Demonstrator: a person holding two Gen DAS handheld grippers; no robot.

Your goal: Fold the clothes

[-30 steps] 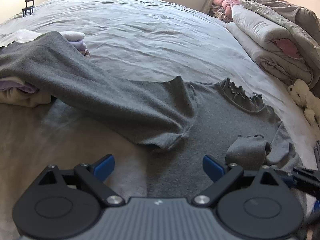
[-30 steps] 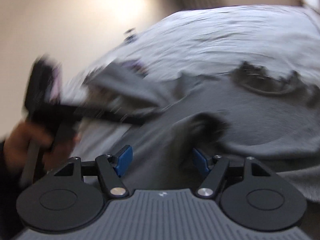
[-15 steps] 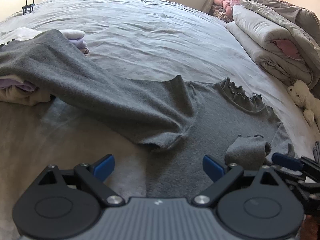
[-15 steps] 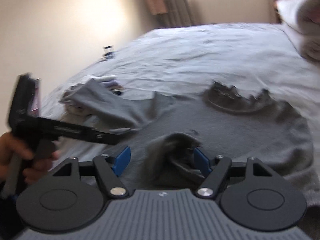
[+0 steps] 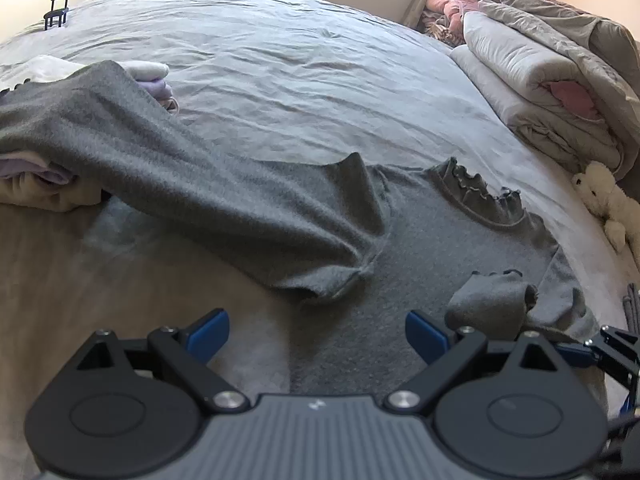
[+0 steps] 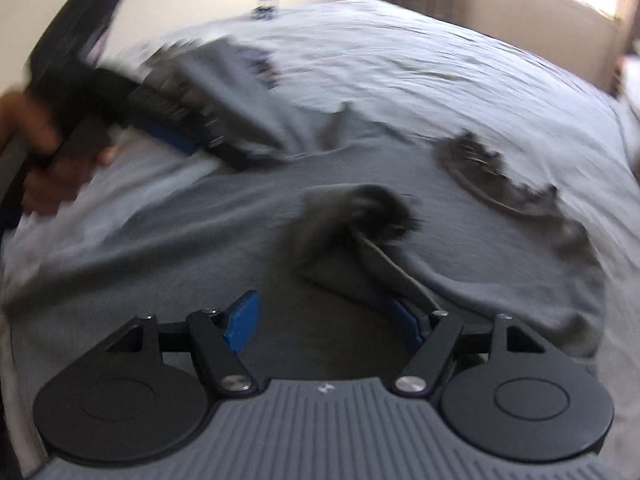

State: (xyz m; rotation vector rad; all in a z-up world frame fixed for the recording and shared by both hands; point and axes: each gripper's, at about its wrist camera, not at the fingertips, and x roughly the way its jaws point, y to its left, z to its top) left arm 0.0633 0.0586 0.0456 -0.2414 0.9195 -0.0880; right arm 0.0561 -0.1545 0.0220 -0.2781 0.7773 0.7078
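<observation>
A grey long-sleeved top (image 5: 420,240) with a frilled collar (image 5: 480,196) lies flat on the bed. One sleeve (image 5: 160,168) stretches left over a stack of folded clothes. The other sleeve's cuff (image 5: 492,304) lies bunched on the body of the top. My left gripper (image 5: 316,332) is open and empty above the top's lower part. My right gripper (image 6: 324,316) is open, and the bunched cuff (image 6: 352,216) lies just ahead of it, with fabric against the right finger. The right wrist view is blurred.
A stack of folded pale clothes (image 5: 36,184) sits at the left under the sleeve. Rolled duvets (image 5: 540,80) and a white plush toy (image 5: 604,200) lie along the right side. The grey bedsheet (image 5: 300,60) stretches beyond the top. A small black stand (image 5: 58,8) is far left.
My right gripper has swung over the top and pulled back from the bunched cuff, which now lies further ahead of it. My left gripper has barely moved.
</observation>
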